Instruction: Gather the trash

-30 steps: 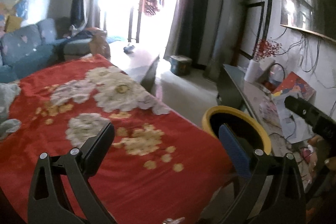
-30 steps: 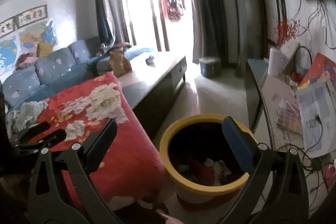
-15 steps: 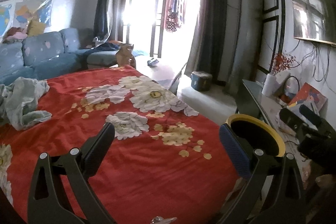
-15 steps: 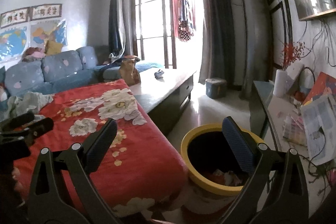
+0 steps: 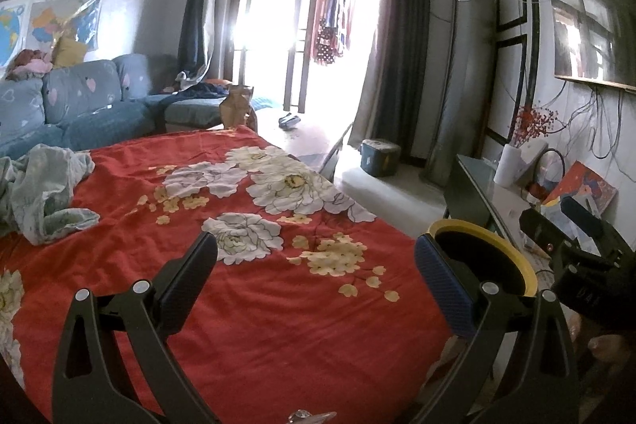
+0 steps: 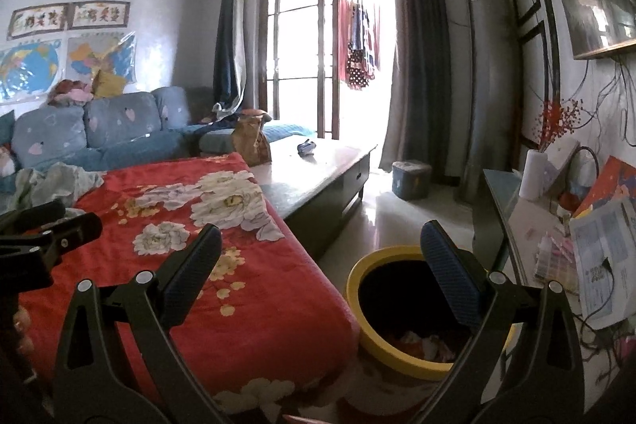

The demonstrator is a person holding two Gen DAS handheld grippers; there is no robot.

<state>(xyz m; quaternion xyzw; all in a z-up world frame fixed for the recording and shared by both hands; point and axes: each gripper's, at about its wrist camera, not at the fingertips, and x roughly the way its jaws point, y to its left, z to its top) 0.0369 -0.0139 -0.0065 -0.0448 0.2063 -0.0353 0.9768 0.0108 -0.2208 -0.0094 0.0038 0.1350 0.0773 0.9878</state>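
Both tools gape wide and empty: the left tool (image 5: 316, 277) over the red floral blanket (image 5: 258, 304), the right tool (image 6: 320, 261) over the blanket's edge. At its 4 o'clock, the yellow-rimmed bin (image 6: 357, 304) stands on the floor, crumpled trash (image 6: 421, 342) inside. Farther, at 12 o'clock, a dark desk (image 6: 318, 173).

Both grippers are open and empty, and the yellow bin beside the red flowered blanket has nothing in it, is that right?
Not quite. The right wrist view shows crumpled trash at the bottom of the yellow bin. The rest holds: the left gripper and right gripper have their jaws spread with nothing between them, and the bin stands beside the red flowered blanket.
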